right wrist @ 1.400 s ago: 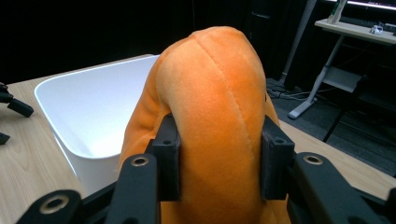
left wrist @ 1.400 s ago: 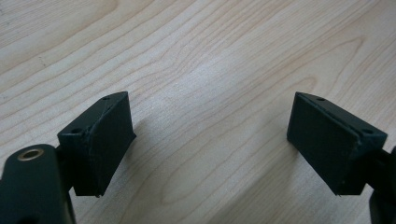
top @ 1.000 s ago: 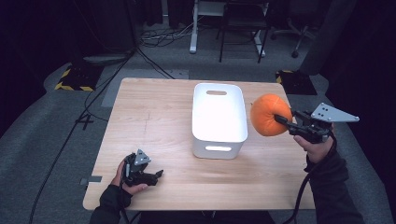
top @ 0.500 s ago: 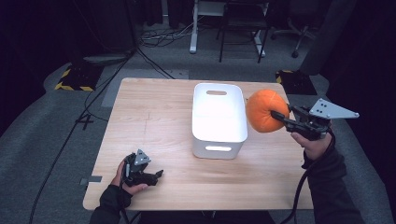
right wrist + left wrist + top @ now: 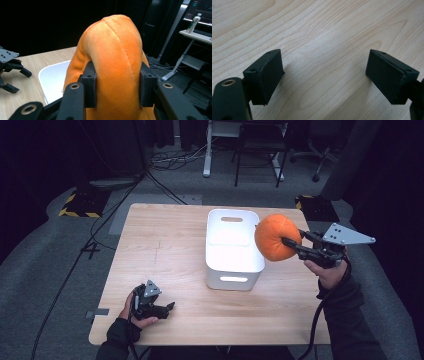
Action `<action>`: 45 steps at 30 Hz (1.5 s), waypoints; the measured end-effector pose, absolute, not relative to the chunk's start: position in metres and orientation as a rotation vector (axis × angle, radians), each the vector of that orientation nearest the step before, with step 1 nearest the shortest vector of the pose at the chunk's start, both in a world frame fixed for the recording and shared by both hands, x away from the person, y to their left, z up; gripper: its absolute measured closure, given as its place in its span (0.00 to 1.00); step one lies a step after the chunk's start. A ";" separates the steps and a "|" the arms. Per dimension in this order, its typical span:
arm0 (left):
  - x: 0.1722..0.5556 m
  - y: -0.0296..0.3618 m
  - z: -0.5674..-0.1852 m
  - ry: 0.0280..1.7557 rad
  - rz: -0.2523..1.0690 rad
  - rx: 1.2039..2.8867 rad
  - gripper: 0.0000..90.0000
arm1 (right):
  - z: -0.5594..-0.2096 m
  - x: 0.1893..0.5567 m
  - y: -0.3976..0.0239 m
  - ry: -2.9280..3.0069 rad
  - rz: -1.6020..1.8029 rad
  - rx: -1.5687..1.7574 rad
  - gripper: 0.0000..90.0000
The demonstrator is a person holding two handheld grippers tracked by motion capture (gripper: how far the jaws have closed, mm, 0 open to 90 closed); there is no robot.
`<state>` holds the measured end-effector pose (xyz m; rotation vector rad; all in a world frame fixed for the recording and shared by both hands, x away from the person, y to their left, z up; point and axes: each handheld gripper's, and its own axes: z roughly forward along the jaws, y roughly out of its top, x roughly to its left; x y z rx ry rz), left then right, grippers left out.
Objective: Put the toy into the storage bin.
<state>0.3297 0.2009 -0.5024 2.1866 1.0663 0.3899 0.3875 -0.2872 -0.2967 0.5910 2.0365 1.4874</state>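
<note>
An orange plush ball [image 5: 276, 237] hangs in the air just over the right rim of a white bin [image 5: 232, 249], with my right gripper [image 5: 289, 244] shut on it. The right gripper view has its two black jaws squeezing the soft orange ball [image 5: 112, 57] from both sides, the white bin [image 5: 52, 77] lying below and behind. My left gripper [image 5: 167, 308] rests low on the table near the front left edge, held by a hand. Its jaws stand wide apart over bare wood, left gripper [image 5: 324, 80], nothing between them.
The wooden table [image 5: 160, 240] has free room left of the bin and along the front. Cables [image 5: 95, 235] trail over the grey floor at the left. Desk legs and a chair [image 5: 260, 150] stand behind the table.
My right gripper has carried the orange ball leftward and a little up, from beside the bin to over its right rim. The left gripper has stayed where it was.
</note>
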 end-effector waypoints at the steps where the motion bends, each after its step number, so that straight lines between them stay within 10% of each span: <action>1: 0.330 0.201 -0.502 1.068 0.390 2.185 0.16 | -0.297 0.388 -0.286 2.040 1.489 0.586 0.66; 45: 0.330 0.201 -0.502 1.066 0.394 2.187 0.16 | -0.322 0.401 -0.222 2.203 1.512 0.504 0.65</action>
